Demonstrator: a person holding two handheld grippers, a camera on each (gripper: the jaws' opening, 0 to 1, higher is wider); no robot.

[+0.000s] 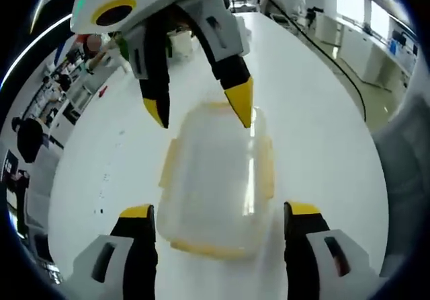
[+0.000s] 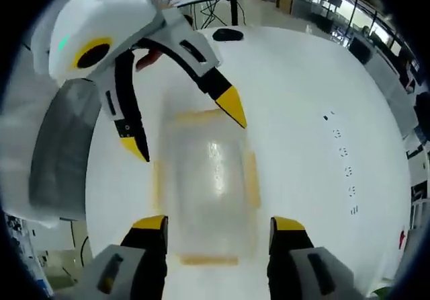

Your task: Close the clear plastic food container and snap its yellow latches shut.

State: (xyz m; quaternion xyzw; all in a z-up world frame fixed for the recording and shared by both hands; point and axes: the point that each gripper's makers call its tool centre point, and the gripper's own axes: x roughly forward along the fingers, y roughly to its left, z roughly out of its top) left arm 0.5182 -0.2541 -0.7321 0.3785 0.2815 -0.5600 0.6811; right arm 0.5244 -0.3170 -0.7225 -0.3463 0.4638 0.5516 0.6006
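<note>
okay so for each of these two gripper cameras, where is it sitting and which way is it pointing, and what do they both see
Left gripper view: rides on the left gripper, looking down along its open jaws at the clear container on the white table; the right gripper comes in from above.
Right gripper view: rides on the right gripper, looking down at the container from the opposite end; the left gripper faces it.
Shared: container, table, both grippers.

The food container (image 1: 216, 179) looks like clear, slightly frosted plastic with a glossy lid catching glare, plus matt yellow latches (image 1: 267, 169) at 3 and 9 o'clock. The white surface (image 1: 316, 111) is smooth and semi-glossy. Both claws look like hard plastic, smooth white shells, black jaws and yellow tips.
</note>
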